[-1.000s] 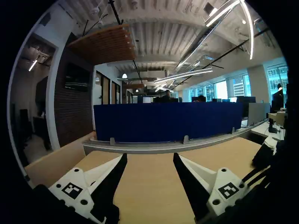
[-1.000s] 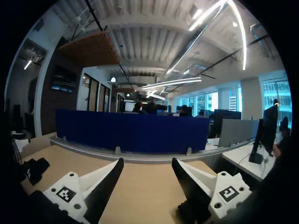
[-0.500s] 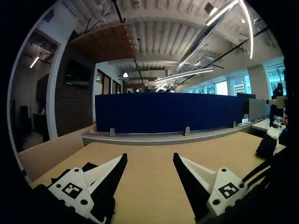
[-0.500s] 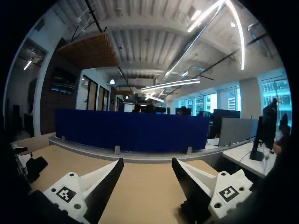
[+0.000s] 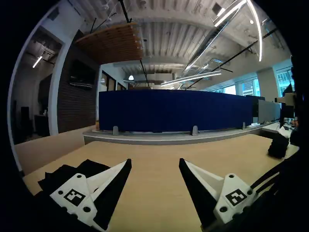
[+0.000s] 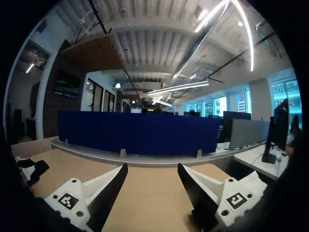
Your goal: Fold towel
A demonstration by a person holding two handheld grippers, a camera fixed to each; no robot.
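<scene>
Left gripper [image 5: 154, 160] hovers low over the wooden table [image 5: 154, 201], fingers spread wide with nothing between them. There's the black towel [image 5: 89, 167], lying rumpled on the table at about eight o'clock in the left gripper view, tucked just behind the finger on that side; whether it touches the finger, I can't tell. Over in the right gripper view, the right gripper [image 6: 151, 165] is spread open too, empty above the wood and pointing at the blue partition [image 6: 135, 133] at twelve o'clock, with a dark shape [image 6: 33, 170] near nine o'clock too small to make out.
</scene>
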